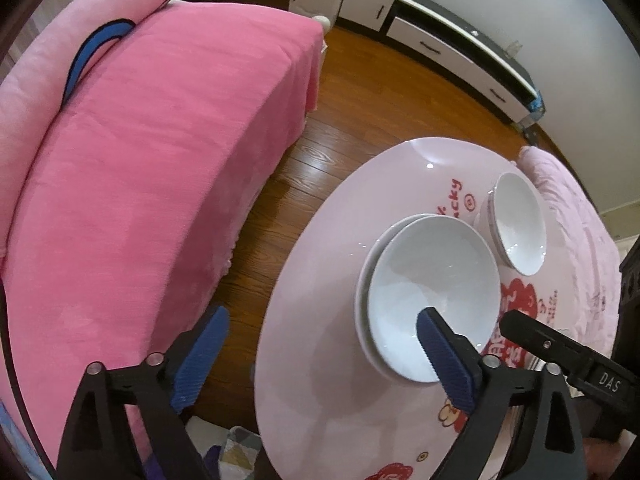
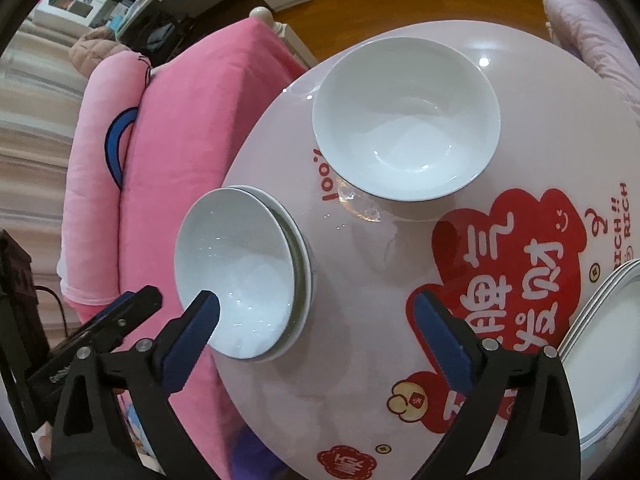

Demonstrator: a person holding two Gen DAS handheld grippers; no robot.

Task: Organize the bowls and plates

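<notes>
White glazed ware sits on a glossy pink round surface (image 2: 360,400) printed with red cartoon figures and lettering. From the right wrist view I log three groups. A nested pair of bowls (image 2: 236,276) sits at the left edge of the surface, the upper bowl tilted in the lower one so that the lower rim shows as a crescent on its right side. A single bowl (image 2: 406,120) stands farther off, apart from the pair, near the far rim. A stack of plates (image 2: 604,344) lies at the right edge, partly cut off by the frame.

My right gripper (image 2: 316,322) hovers over the near part of the surface with its blue-padded fingers (image 2: 440,344) spread wide and nothing between them; the left pad overlaps the near rim of the nested pair in the view, but I cannot tell whether it touches.

My left gripper (image 1: 322,354) likewise has its fingers (image 1: 444,360) released and wide apart, grasping nothing. Its right pad lies over the near rim of the nested bowls (image 1: 430,296); its left pad hangs beyond the edge of the surface, above the wooden floor (image 1: 360,100). A pink-covered bed (image 1: 160,160) stands to the left.
</notes>
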